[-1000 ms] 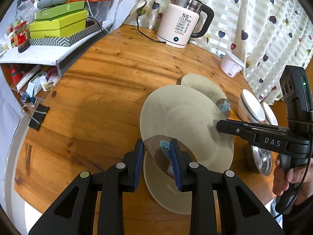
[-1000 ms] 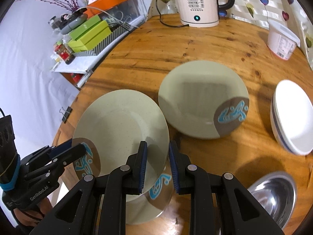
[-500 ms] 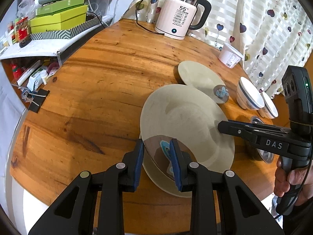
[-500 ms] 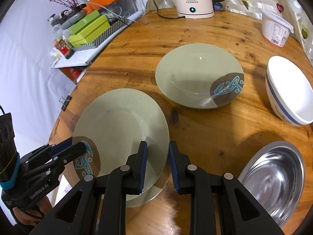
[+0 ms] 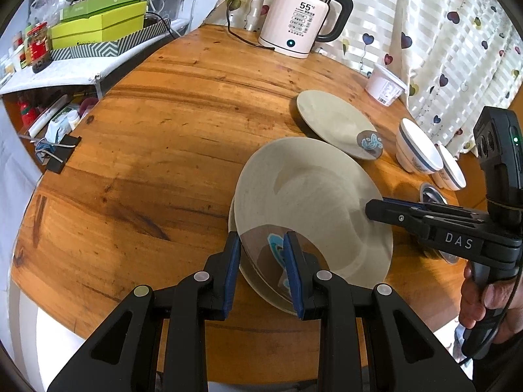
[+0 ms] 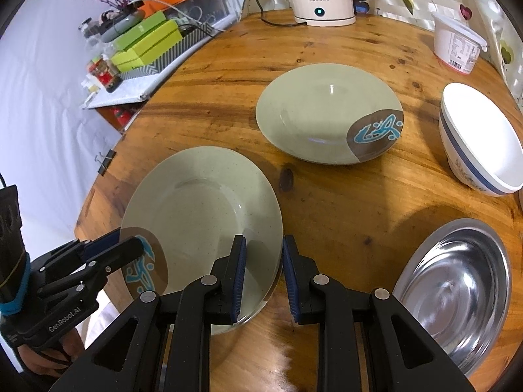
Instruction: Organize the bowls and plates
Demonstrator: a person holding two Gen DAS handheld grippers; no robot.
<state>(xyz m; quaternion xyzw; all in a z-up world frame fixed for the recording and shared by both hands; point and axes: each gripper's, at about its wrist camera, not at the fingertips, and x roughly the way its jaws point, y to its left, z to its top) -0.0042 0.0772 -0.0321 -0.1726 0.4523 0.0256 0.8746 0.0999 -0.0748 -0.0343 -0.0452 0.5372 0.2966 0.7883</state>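
Observation:
A pale green plate with a brown and blue patch is gripped at two rims. My left gripper is shut on the patch side, and my right gripper is shut on the opposite rim. The plate hangs low, tilted a little, just over a matching plate lying near the table's front edge. Whether the two touch I cannot tell. A third green plate lies farther back. White bowls and a steel bowl stand to the right.
At the back of the round wooden table stand a white kettle with its cord and a white tub. Beyond the left edge, a shelf holds green boxes. A binder clip hangs at that edge.
Both grippers have come down and toward the table's front edge with the plate. The gap to the plate underneath has shrunk, and less of that plate shows.

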